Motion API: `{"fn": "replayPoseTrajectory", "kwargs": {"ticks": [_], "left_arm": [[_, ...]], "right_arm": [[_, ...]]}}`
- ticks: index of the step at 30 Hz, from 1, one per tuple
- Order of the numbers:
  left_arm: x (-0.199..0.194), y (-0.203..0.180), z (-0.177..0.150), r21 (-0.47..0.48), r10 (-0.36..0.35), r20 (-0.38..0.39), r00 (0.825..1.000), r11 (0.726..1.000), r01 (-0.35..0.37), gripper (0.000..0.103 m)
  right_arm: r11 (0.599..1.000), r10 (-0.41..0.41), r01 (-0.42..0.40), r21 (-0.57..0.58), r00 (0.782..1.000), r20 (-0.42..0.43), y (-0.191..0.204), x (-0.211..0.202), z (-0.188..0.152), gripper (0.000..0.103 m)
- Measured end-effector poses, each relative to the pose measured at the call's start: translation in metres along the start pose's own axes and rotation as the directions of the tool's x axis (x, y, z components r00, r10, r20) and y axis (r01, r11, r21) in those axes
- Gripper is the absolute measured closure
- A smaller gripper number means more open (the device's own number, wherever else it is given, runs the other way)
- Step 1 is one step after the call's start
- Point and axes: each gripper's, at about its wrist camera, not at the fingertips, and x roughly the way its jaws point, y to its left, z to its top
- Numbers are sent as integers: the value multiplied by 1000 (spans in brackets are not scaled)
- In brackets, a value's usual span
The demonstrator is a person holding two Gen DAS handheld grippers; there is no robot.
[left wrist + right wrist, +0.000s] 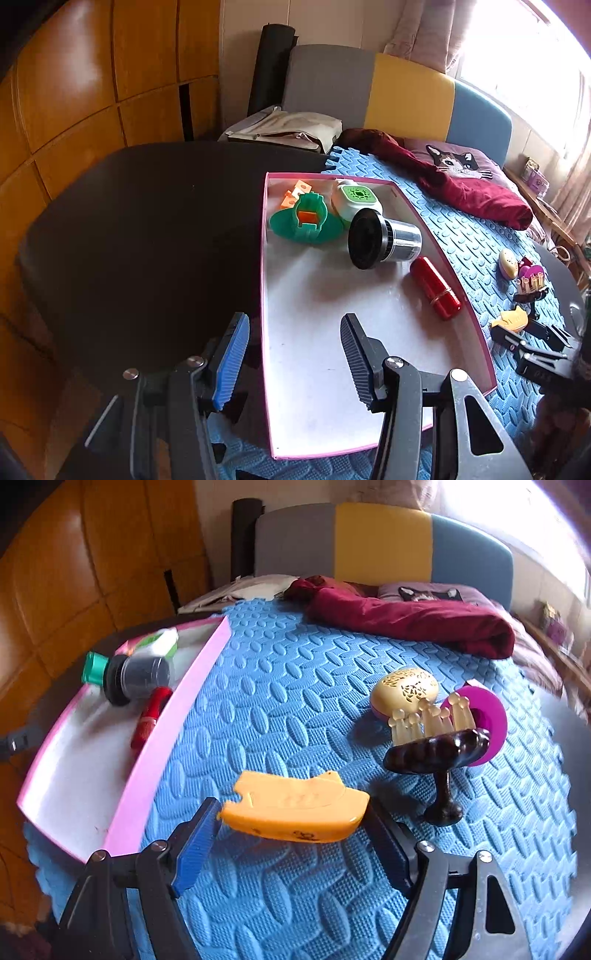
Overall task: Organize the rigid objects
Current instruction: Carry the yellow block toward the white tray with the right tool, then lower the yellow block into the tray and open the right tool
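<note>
Yellow toy (295,806) looks hard, light and smooth, so squeeze its two ends; your right claw (291,825) sits around it, not yet squeezing.

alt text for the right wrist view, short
The right gripper spans a yellow-orange plastic piece over a blue foam mat. A pink-rimmed tray at left holds a red tube and a black-and-grey cylinder; a dark massager and cream egg-shaped item lie at right.
</note>
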Motion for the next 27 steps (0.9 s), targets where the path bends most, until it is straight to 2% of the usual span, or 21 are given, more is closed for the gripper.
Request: {"fn": "replayPoseTrajectory", "kwargs": {"ticks": [3, 11, 18, 23, 27], "left_arm": [[0, 3, 0, -6, 1, 3, 1000, 1000, -1, 50], [2, 13, -4, -18, 11, 0, 1000, 1000, -11, 51], [0, 25, -5, -40, 20, 8, 1000, 999, -19, 51], [0, 30, -5, -55, 22, 4, 1000, 998, -21, 51], [1, 32, -4, -65, 19, 6, 1000, 998, -18, 51]], "right_arm": [[999, 0, 0, 36, 1000, 0, -2, 0, 3, 25], [999, -49, 48, 24, 999, 7, 5, -1, 0, 25], [996, -81, 82, 45, 997, -19, 4, -2, 4, 26], [994, -61, 61, 86, 998, 6, 2, -14, 11, 26], [998, -24, 21, 58, 999, 49, 17, -30, 23, 26]]}}
